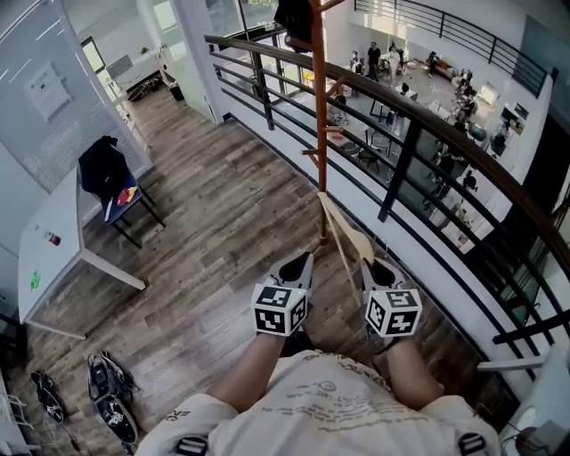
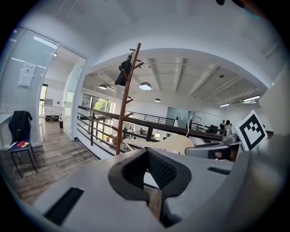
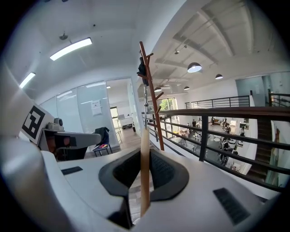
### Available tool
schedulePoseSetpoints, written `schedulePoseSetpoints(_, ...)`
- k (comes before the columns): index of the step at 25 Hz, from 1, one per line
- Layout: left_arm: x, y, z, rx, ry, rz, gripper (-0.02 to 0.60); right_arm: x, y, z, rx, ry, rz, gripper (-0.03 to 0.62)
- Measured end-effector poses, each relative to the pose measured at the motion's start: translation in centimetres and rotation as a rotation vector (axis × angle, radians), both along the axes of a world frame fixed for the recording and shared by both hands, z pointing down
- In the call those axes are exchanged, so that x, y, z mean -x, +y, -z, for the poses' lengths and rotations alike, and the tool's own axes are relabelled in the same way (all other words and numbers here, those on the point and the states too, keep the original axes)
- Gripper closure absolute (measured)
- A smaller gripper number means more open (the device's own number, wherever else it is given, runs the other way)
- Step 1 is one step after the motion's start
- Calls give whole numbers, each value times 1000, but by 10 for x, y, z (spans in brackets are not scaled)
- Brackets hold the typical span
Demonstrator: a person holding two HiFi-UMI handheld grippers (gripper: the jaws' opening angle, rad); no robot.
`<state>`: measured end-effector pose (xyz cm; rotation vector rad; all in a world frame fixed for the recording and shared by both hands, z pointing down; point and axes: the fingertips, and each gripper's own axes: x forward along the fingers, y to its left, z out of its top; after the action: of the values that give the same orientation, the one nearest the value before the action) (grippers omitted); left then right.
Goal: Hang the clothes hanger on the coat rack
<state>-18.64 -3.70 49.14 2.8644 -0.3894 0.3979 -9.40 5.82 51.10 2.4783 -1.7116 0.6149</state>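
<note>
The brown wooden coat rack stands by the railing, straight ahead of both grippers, with a dark garment hung at its top. My right gripper is shut on a pale wooden clothes hanger, which slants up toward the pole's foot. In the right gripper view the hanger stands edge-on between the jaws of the gripper, its metal hook in line with the rack. My left gripper is beside it; its jaws meet with nothing between. The hanger shows to its right.
A dark metal railing runs diagonally right behind the rack, with a drop to a lower floor beyond. On the left stand a chair with a dark jacket and a white table. Shoes lie at the lower left on the wood floor.
</note>
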Motion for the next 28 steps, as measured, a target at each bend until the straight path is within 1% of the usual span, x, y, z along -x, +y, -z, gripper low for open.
schedulePoseSetpoints(5, -29, 4, 3, -9, 7, -44, 577, -24, 4, 3, -14, -2, -40, 542)
schedulePoseSetpoints(11, -57, 2, 0, -3, 19, -89, 577, -49, 6, 2, -16, 24, -94, 542)
schedulePoseSetpoints(19, -106, -4, 3, -6, 28, -146, 577, -91, -2, 6, -17, 19, -134, 542)
schedulePoseSetpoints(23, -136, -17, 3, -6, 37, -157, 577, -118, -10, 5, -22, 23, -150, 542)
schedulePoseSetpoints(28, -171, -19, 16, 4, 47, -159, 577, -155, -11, 16, -20, 24, -155, 542)
